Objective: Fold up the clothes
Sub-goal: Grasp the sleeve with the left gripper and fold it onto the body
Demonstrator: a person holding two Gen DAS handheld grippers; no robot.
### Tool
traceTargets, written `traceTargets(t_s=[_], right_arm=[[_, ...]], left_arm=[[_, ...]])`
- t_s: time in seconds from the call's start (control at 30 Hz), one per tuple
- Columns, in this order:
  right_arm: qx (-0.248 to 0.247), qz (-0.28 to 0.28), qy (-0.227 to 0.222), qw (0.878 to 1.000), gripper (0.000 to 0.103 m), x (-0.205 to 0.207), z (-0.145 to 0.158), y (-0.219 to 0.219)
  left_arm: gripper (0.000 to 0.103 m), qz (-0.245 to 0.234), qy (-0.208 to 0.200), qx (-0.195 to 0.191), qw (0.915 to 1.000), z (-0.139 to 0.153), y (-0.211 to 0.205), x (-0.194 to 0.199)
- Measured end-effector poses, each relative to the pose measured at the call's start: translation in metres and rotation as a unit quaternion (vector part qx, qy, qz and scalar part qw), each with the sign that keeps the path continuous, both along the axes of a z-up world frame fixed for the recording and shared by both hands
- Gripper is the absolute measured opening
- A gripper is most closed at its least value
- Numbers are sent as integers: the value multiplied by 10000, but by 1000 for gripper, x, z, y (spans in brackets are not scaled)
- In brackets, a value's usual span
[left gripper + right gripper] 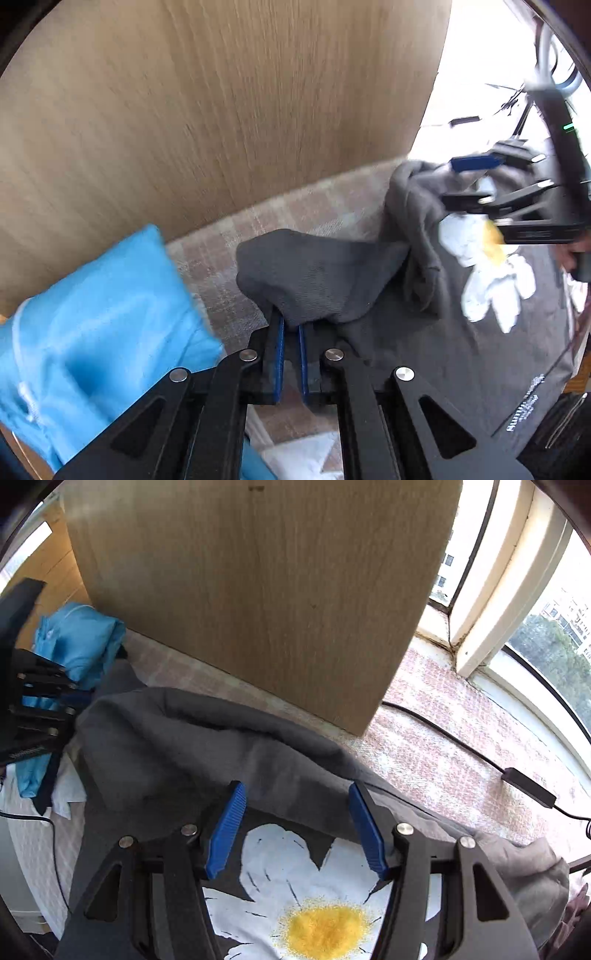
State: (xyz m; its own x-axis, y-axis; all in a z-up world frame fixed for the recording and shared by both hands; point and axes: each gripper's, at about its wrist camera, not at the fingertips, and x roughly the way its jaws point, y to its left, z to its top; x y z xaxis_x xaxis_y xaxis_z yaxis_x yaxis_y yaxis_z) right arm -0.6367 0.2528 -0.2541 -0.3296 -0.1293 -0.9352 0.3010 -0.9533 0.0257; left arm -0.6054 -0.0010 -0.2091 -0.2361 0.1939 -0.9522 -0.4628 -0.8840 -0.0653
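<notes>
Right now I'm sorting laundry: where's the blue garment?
The blue garment lies bunched at the left of both views, against the wooden board, left of the grey shirt.

My left gripper: matt black plastic arms, ribbed blue pads, shiny metal rivets. My right gripper: same build. Grey shirt, centre frame: soft matt knit cloth; daisy print flat, slightly grainy. Blue garment, lower left: smooth cloth, faint sheen. Board, upper frame: pale wood-grain, matt. Bedcover, right: rough woven check.
</notes>
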Motion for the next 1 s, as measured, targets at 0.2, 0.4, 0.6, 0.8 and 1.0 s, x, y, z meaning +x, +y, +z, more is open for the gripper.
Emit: traceTargets(t_s=[0.2,0.4,0.6,0.8,1.0], right_arm=[[524,-651,15,9965,57,-7,-3,29],[616,-757,132,9951,57,9,18,42],[1224,-754,127,9895,57,25,25,49],[-601,-309,41,9977,57,53,58,17],[-1221,-199,-890,9883,57,53,33,-60]], left_arm=[[6,3,223,916,9955,67,-24,62],[8,-520,-618,1489,9855,28,7,140],[11,-553,-1220,1096,9849,-21,17,192],[23,4,-697,1270,9895,-4,-8,172],[33,69,-887,1364,9866,-24,5,148]])
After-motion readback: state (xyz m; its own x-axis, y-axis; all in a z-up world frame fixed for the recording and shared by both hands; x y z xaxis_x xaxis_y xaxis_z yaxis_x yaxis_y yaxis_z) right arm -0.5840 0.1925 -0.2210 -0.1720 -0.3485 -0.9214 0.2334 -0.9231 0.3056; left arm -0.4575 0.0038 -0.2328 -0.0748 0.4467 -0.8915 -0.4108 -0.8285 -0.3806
